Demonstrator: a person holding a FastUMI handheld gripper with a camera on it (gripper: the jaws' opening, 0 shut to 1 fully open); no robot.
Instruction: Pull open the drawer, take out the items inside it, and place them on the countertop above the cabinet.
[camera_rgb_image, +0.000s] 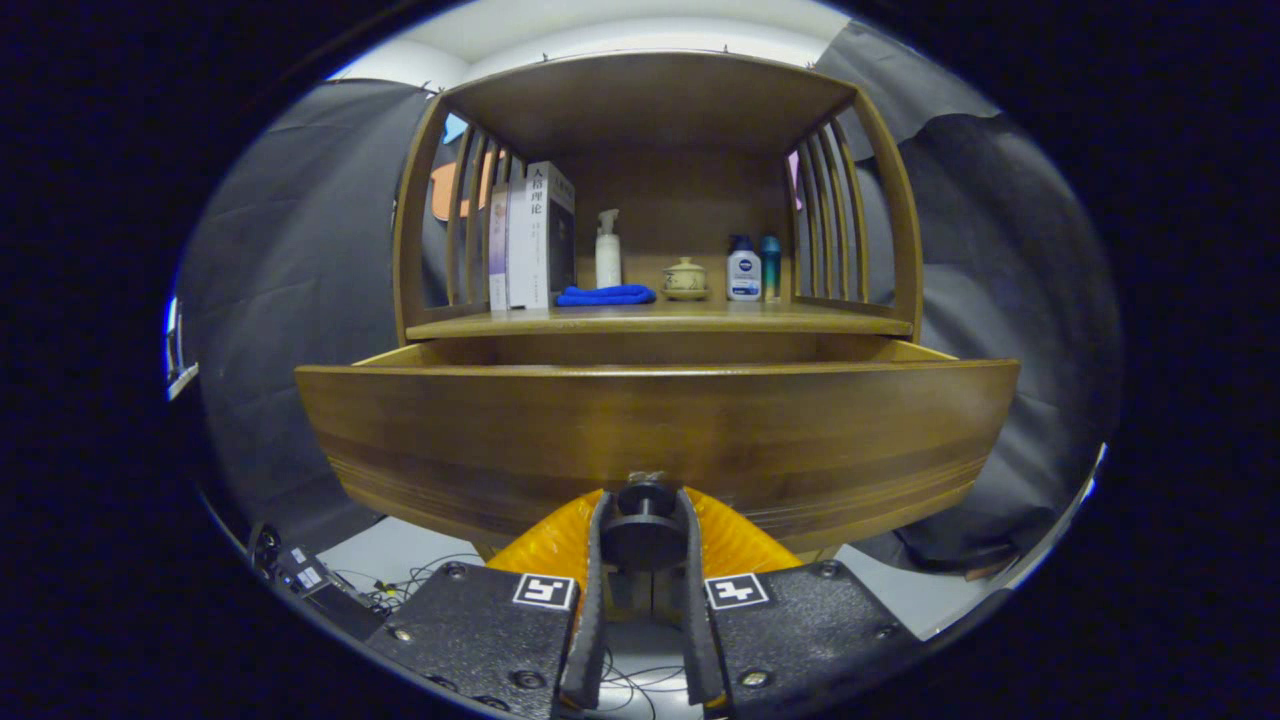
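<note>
The gripper (643, 535) has its two fingers (592, 560) closed tight on the round dark knob (641, 520) that sticks out from the front of the wooden drawer (655, 435). One finger is on each side of the knob, and both look like they are pressing on it. The drawer looks pulled out some way from the cabinet (655, 100), because its side walls reach back under the counter (650, 320). To do this step well, I think the pull should go straight back and stay level, slow and smooth, so the knob does not slip out and the drawer does not jam or tip. The squeeze should stay firm until the drawer is open far enough to reach in. On the counter there are some books (530, 240), a pump bottle (607, 250), a folded blue cloth (605, 295), a small pot with a lid (685, 278), a white bottle (743, 270) and a teal bottle (771, 268). There is bare wood in front of them where things could go. The inside of the drawer is hidden behind its tall front, so I cannot tell what is in it or how many things there are. I also cannot tell how far the drawer can still slide.
</note>
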